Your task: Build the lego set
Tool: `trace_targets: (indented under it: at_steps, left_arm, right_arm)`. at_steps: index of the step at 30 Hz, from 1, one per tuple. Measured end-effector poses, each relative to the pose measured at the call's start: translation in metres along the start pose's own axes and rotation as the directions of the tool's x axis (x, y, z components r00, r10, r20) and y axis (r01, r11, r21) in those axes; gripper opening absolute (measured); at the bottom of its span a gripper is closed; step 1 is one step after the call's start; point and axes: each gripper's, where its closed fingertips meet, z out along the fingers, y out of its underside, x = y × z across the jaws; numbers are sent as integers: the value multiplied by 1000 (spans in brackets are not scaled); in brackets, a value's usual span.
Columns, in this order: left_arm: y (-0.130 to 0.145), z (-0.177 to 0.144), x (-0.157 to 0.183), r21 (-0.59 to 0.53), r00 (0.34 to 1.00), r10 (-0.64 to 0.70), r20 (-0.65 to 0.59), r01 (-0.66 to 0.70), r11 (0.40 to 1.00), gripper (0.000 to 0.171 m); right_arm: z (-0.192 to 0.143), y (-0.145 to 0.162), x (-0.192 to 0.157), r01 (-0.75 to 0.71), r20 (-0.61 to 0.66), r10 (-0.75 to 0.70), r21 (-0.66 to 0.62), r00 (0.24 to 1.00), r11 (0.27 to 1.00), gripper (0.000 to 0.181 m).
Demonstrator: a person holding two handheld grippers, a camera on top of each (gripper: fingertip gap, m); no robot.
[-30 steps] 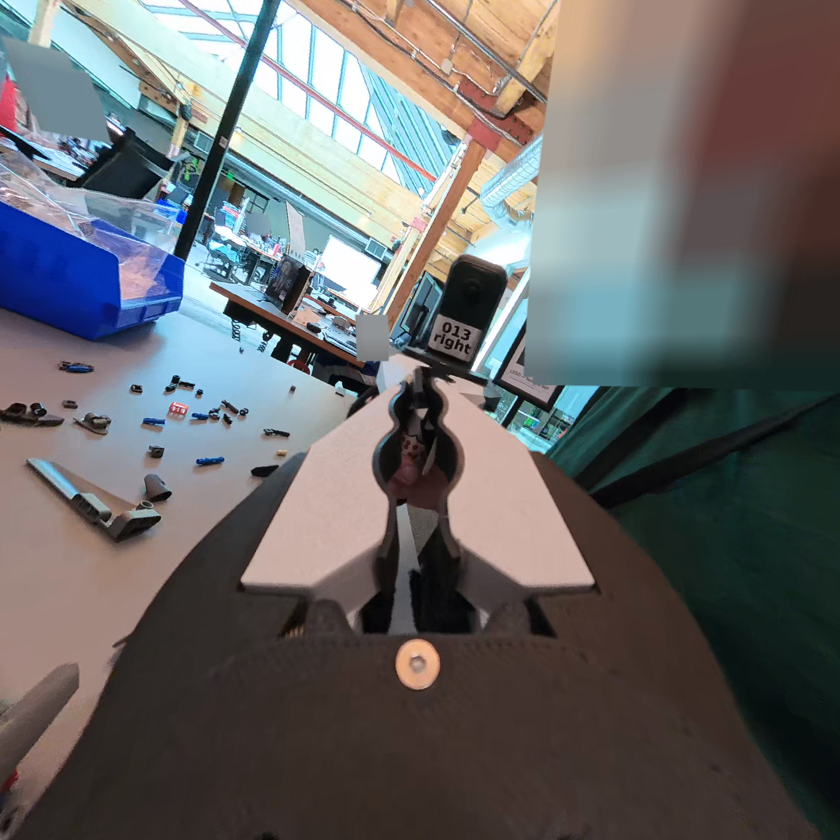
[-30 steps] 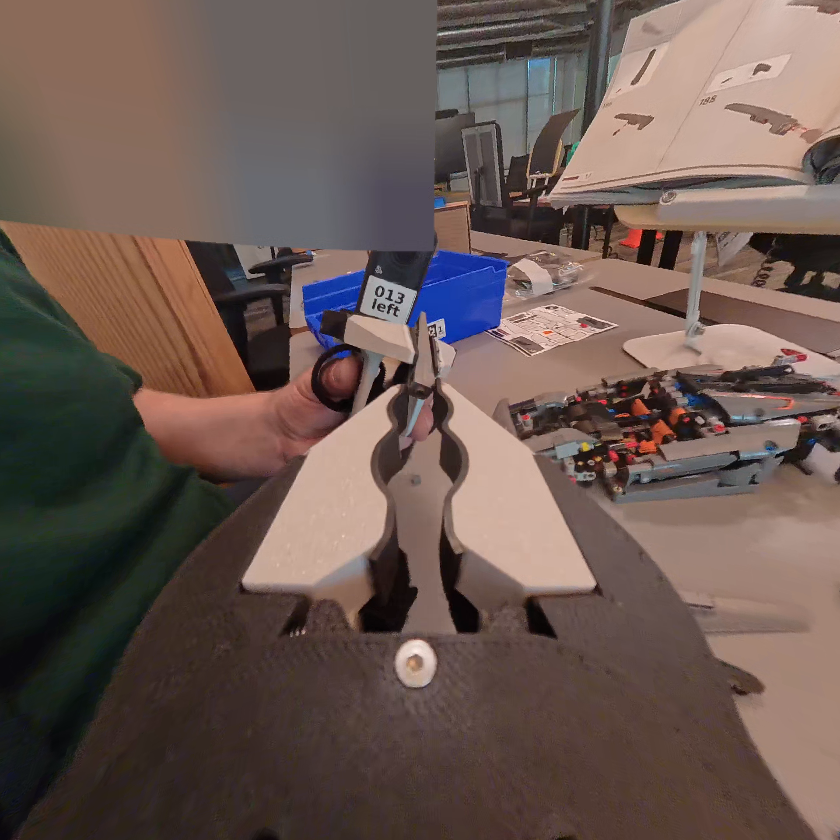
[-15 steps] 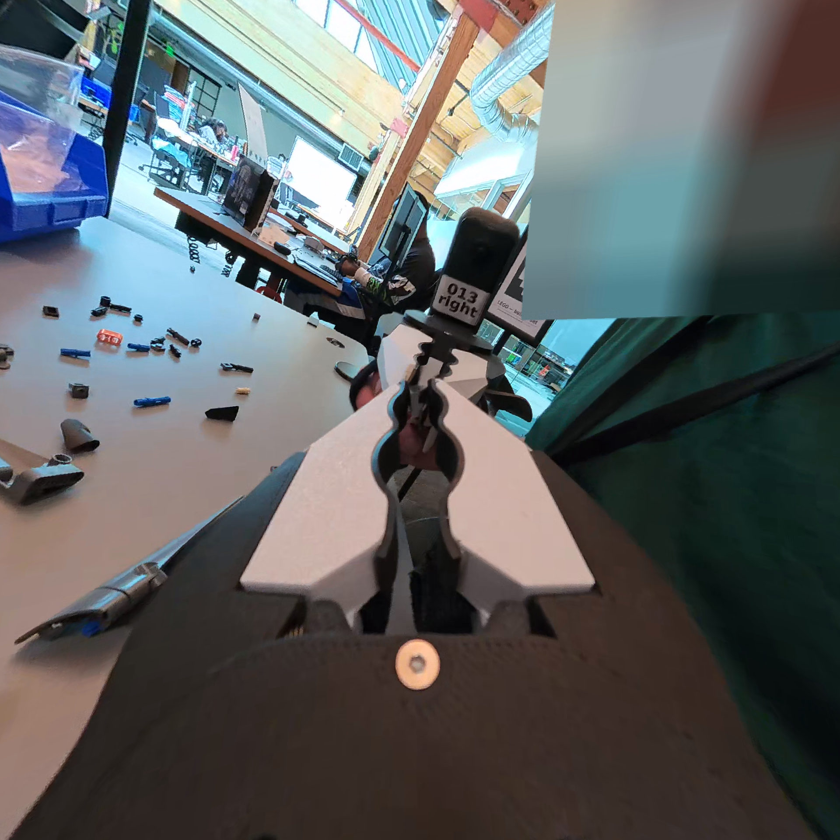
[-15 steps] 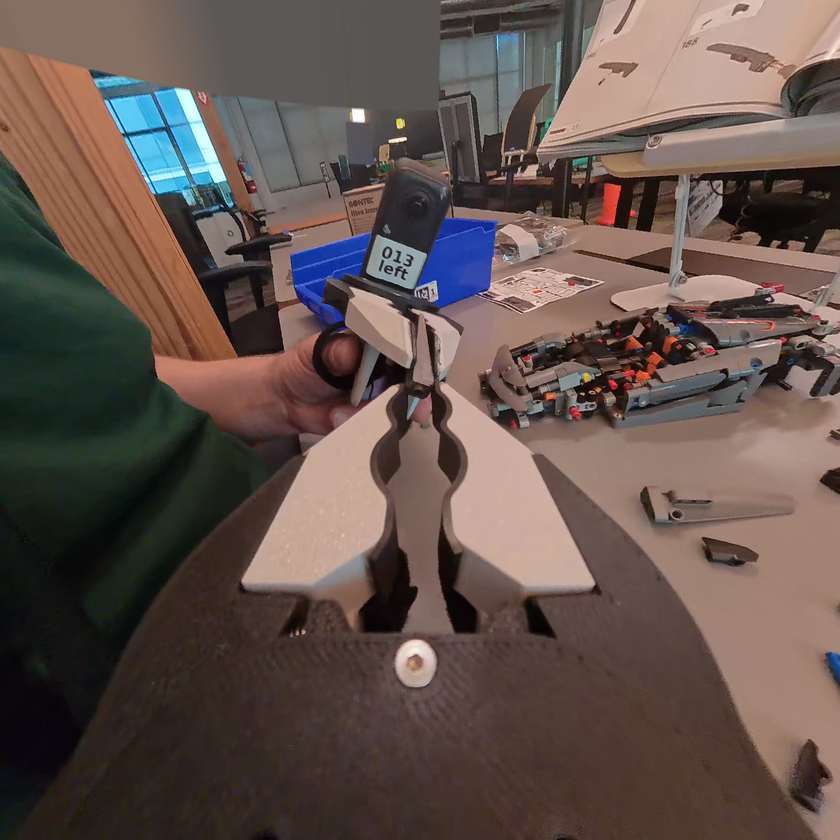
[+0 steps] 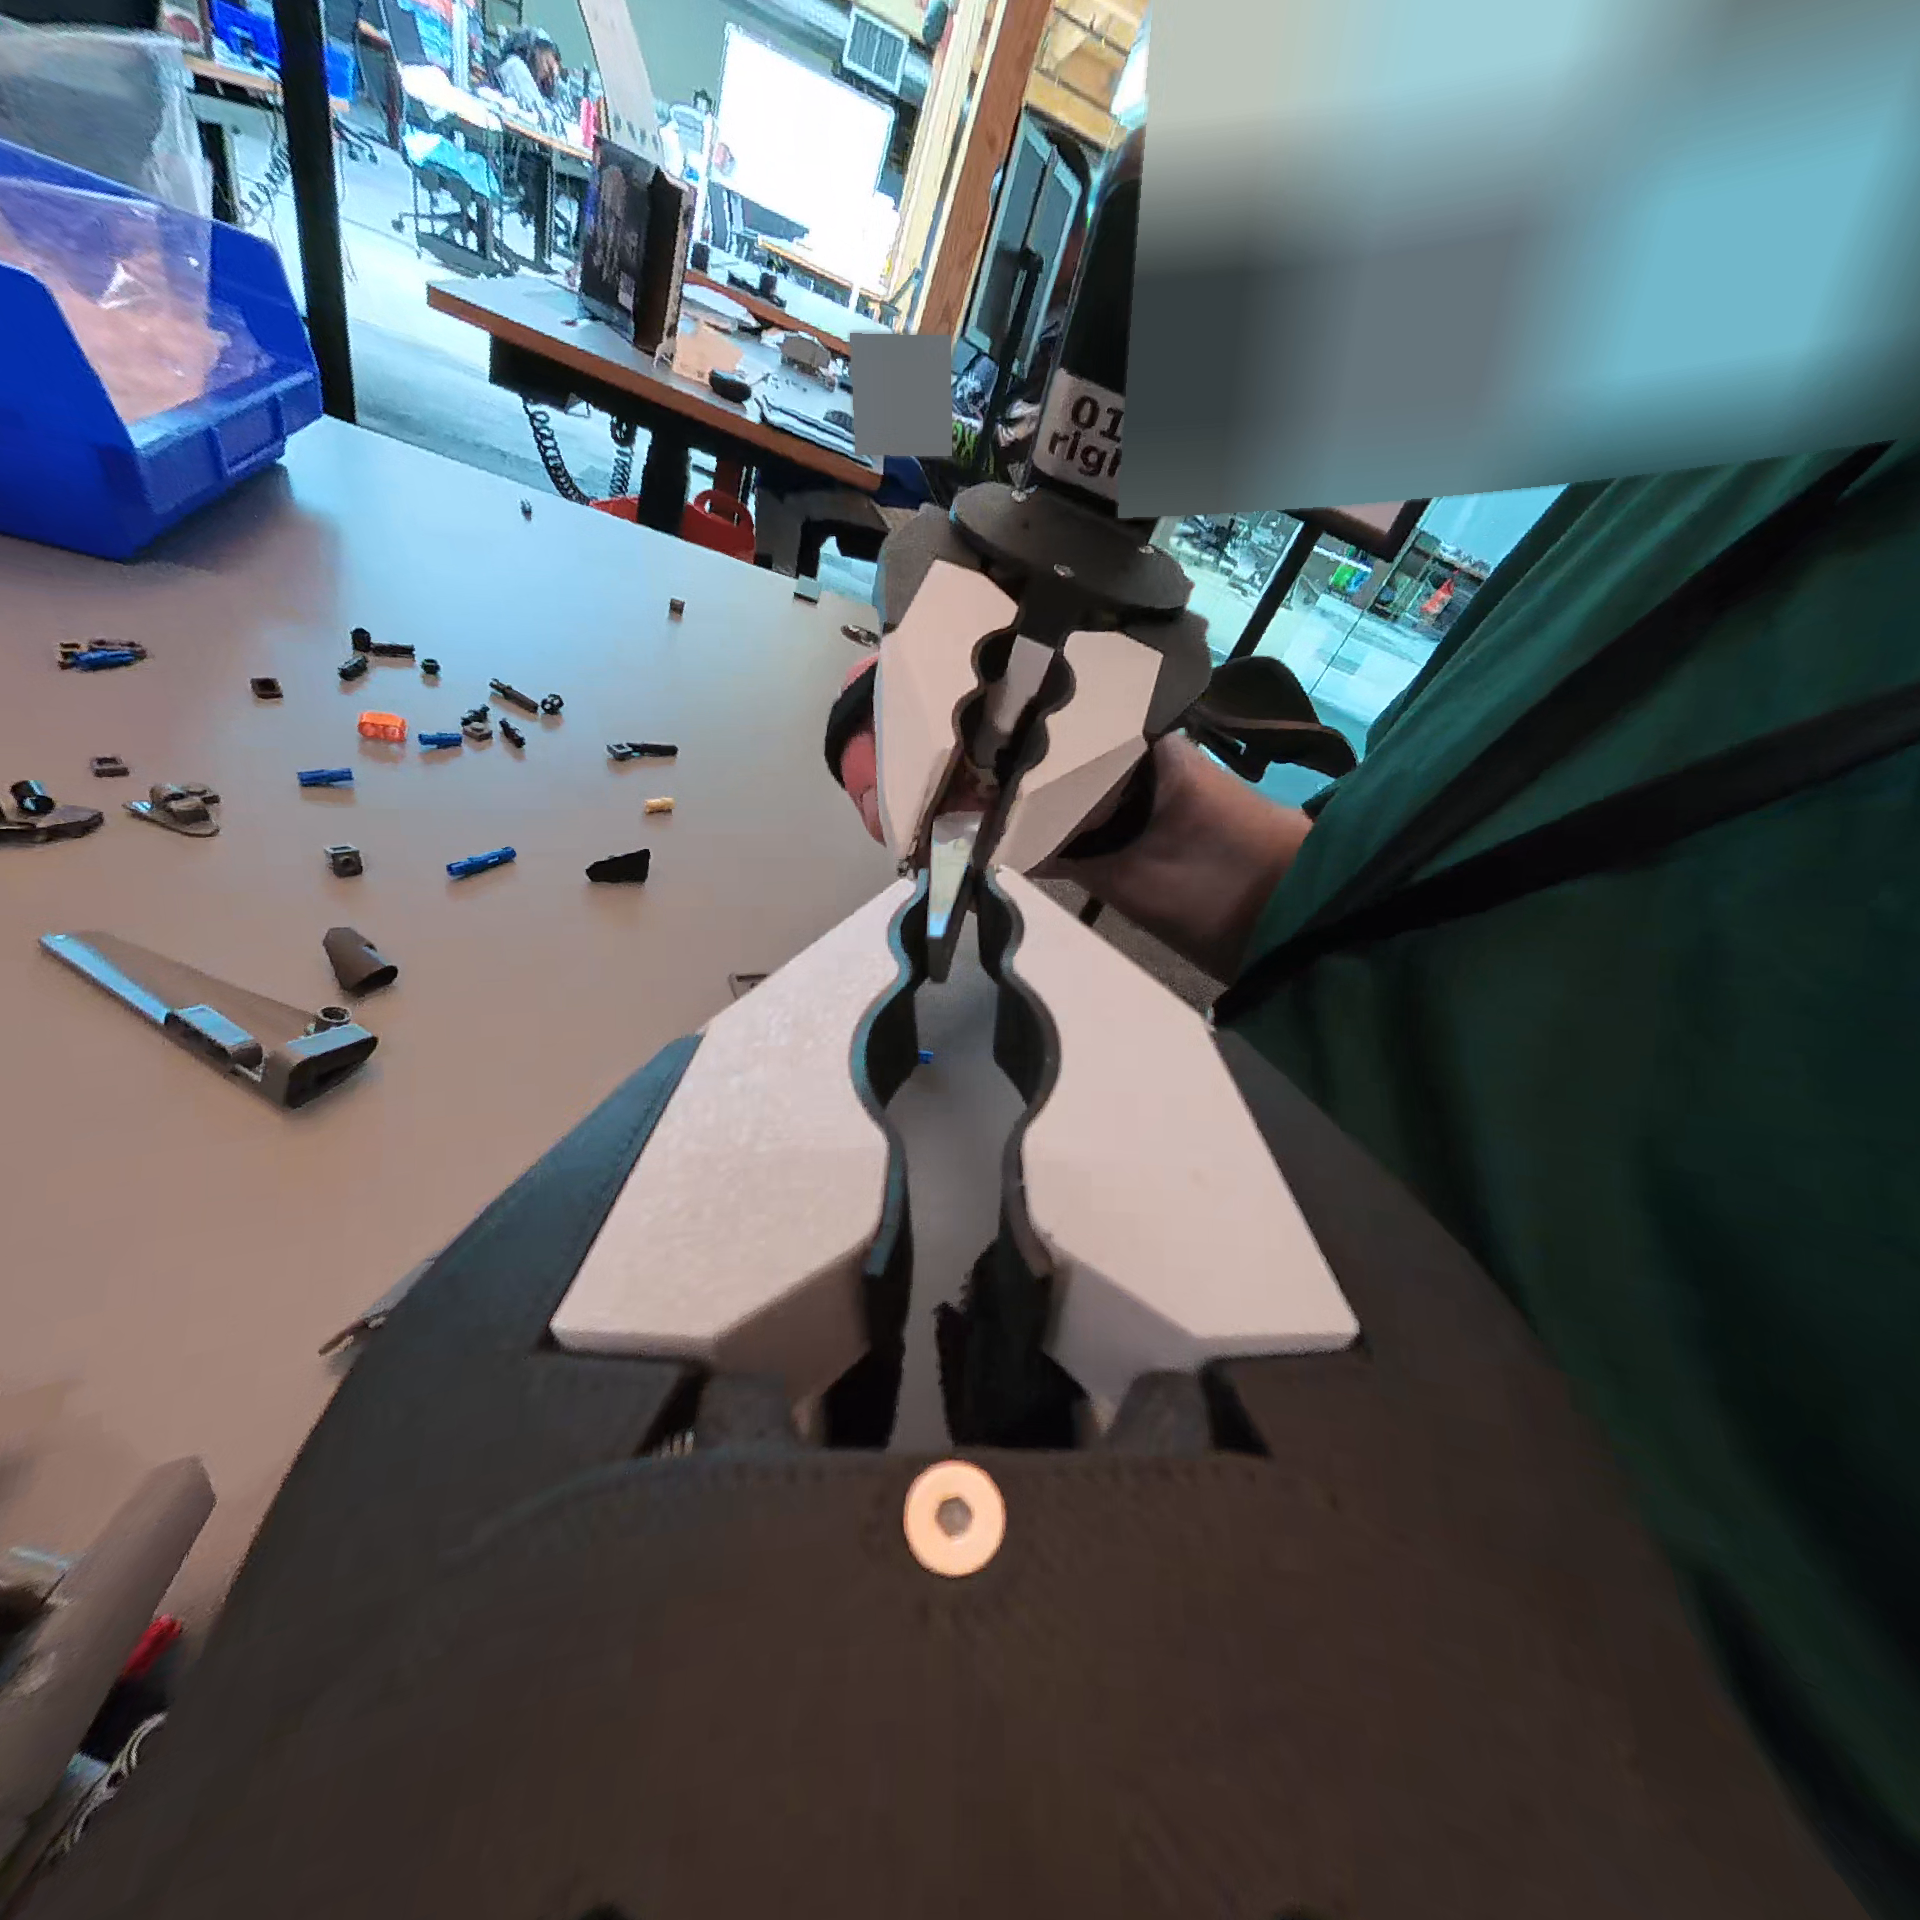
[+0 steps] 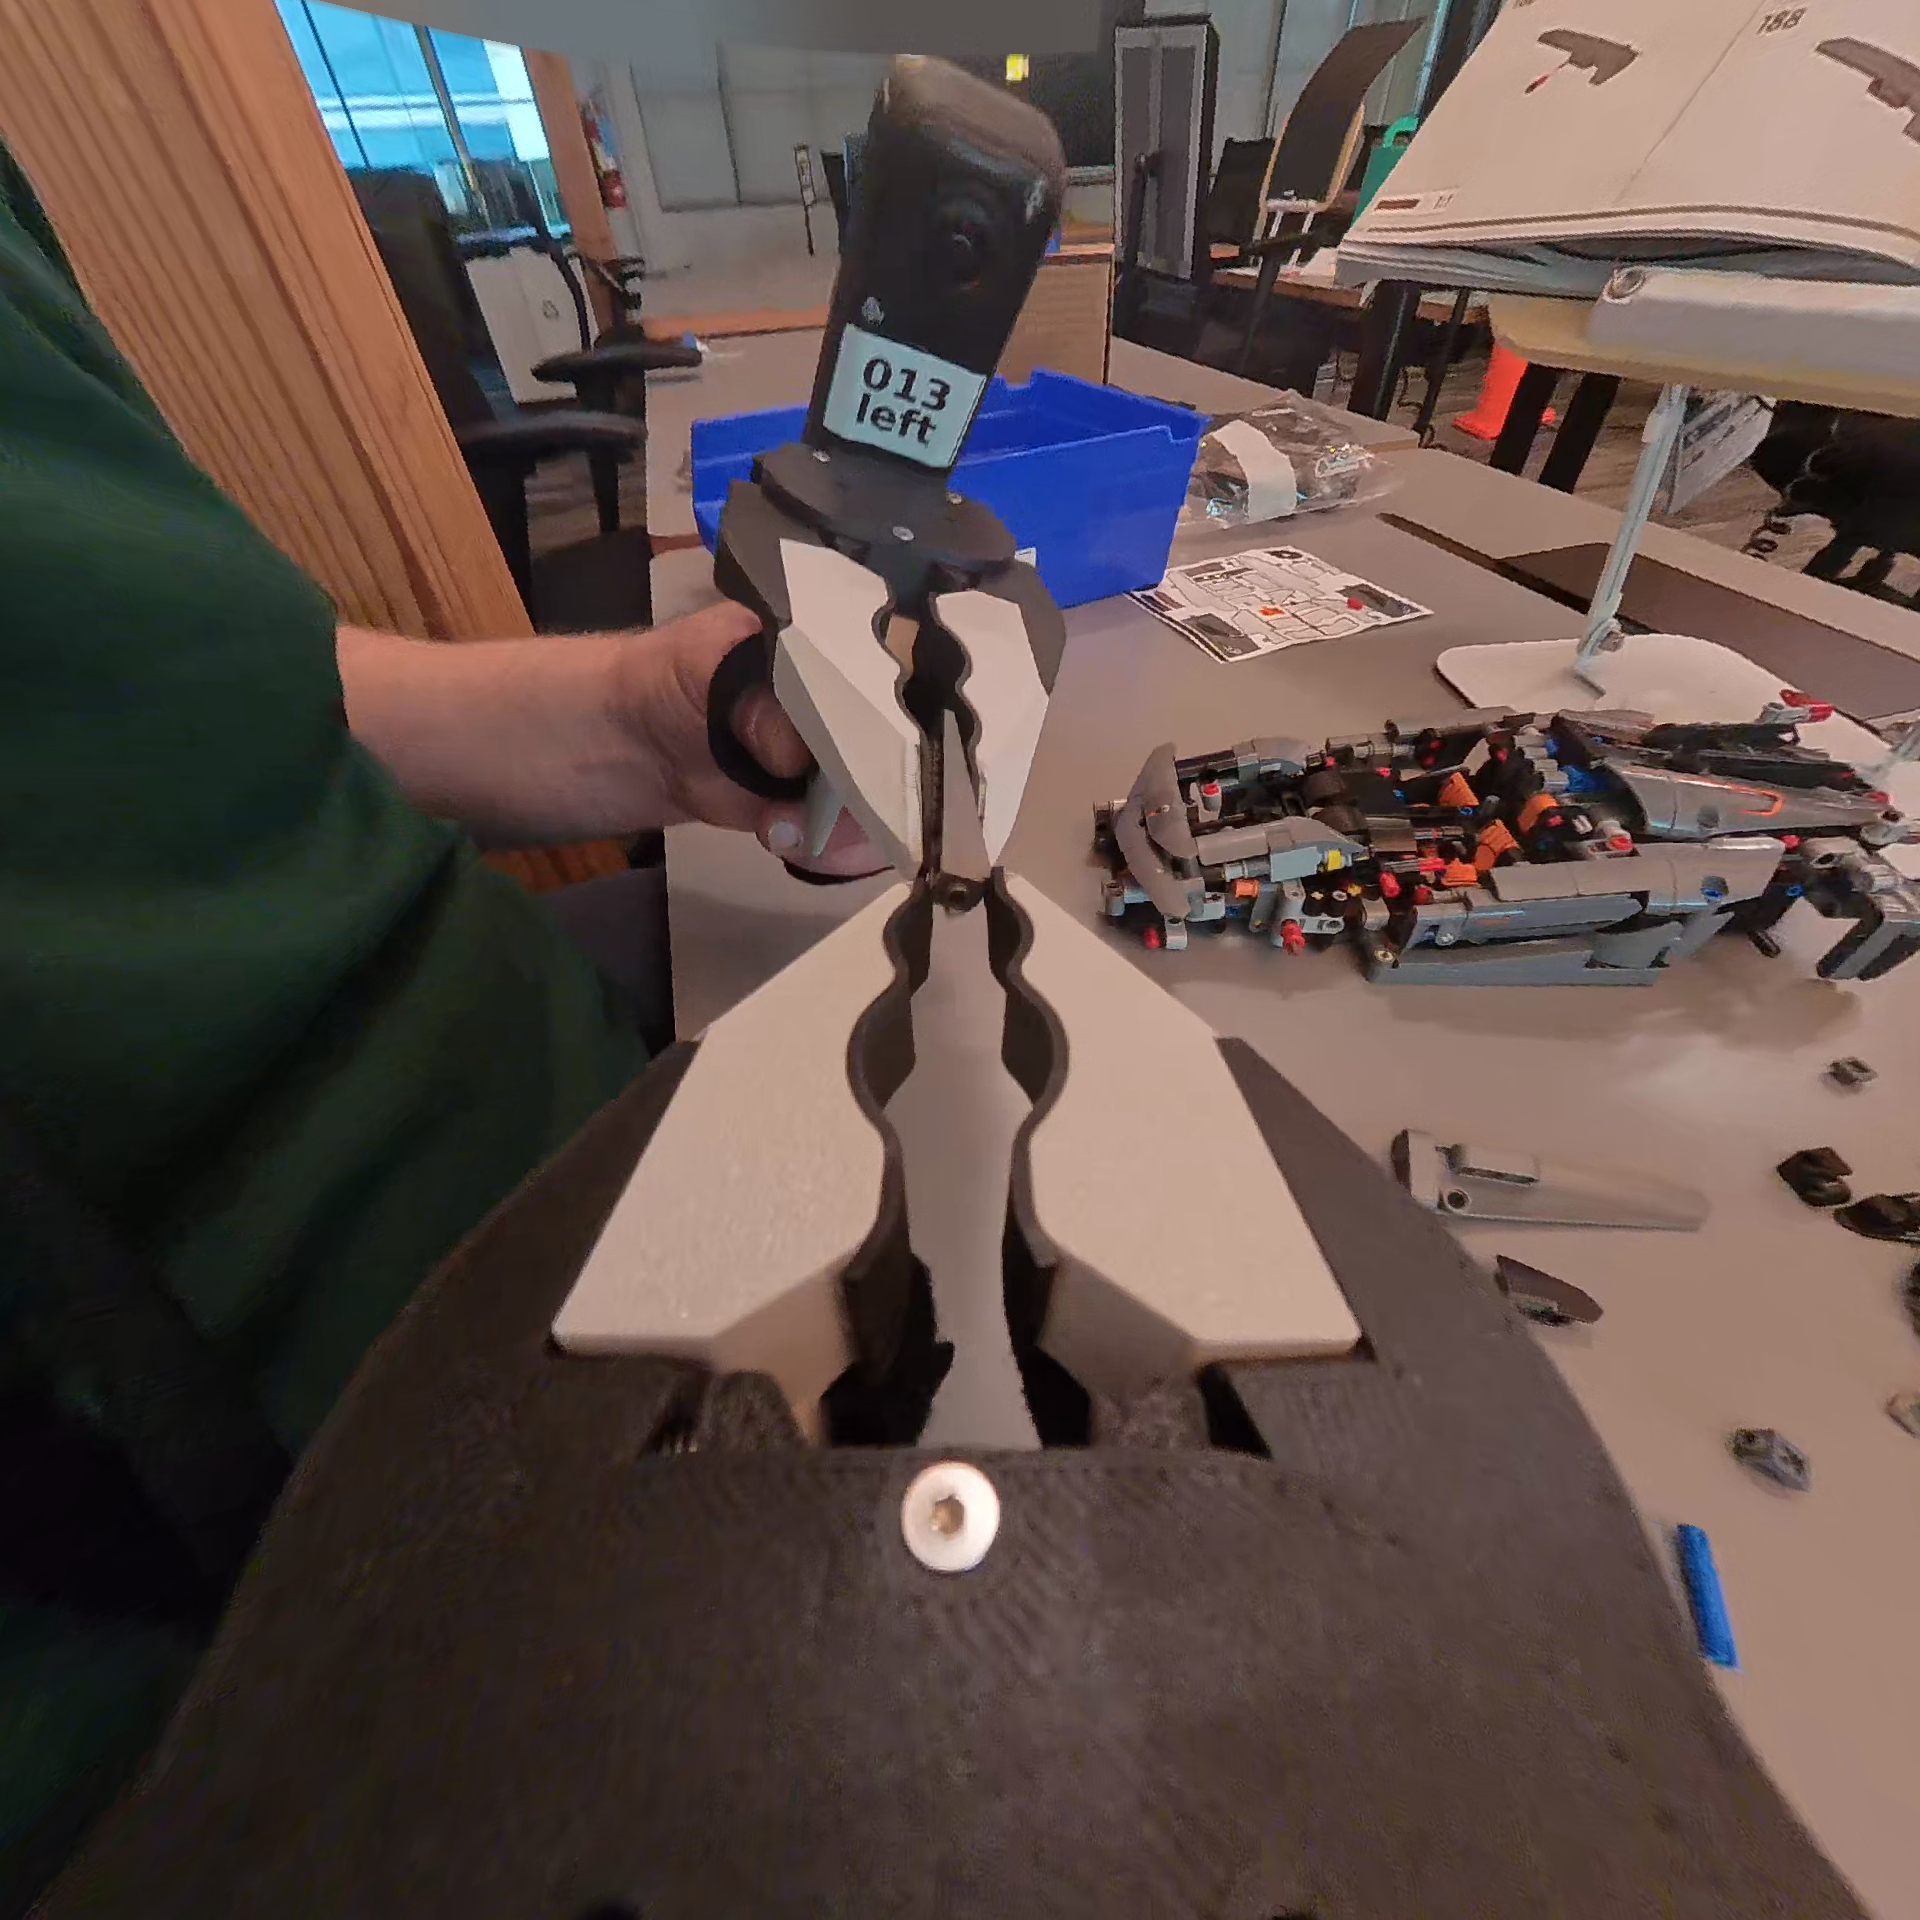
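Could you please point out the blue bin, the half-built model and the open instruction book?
Blue bin [image 6: 1091,488], right wrist view, on its front wall.
Half-built model [image 6: 1475,873], right wrist view, on its grey side.
Instruction book [image 6: 1662,135], right wrist view, on its open page.

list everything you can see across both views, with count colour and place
lego car model: one, grey and black with orange and red bits, on the table right of the grippers
grey panel piece: one, loose in front of the model
long grey panel assembly: one, on the table's left side
small loose pieces: many, black, blue and one orange, scattered on the table
blue bin: one, far table edge
sticker sheet: one, white, beside the bin
instruction book: one, open on a white stand
table: one, grey
thin grey piece: one, gripped between both grippers
left gripper: shut on the piece
right gripper: shut on the piece
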Motion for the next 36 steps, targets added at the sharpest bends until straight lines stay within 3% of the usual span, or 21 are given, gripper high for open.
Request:
trace_targets:
  at_steps: [7, 13, 21, 23, 30, 36]
  left_arm:
    - [0, -1, -8, 18, 1000, -29, 9, 29, 999, 14]
    - [-2, 1, -10, 10, 1000, -2, 22, 2, 1000, 2]
    - [-11, -6, -10, 70, 999, -44, -8, 45, 997, 13]
    - [-9, -3, -10, 49, 999, -34, 5, 33, 998, 6]
    - [-13, -5, -16, 91, 998, -16, 59, 11, 996, 6]
    - [-19, -8, -14, 126, 999, -12, 49, 6, 992, 6]
  right_arm:
    - [0, 0, 8, -55, 5, 54, 32, 999, 998, 8]
    - [0, -3, 11, -71, 30, 70, 49, 997, 996, 8]
    - [3, -3, 13, -36, 44, 34, 26, 998, 999, 8]
    - [4, -4, 12, -25, 48, 24, 20, 999, 999, 8]
    - [4, -6, 20, -16, -7, 16, 26, 1000, 1000, 10]
    - [0, -14, 23, -56, 6, 55, 83, 998, 995, 0]
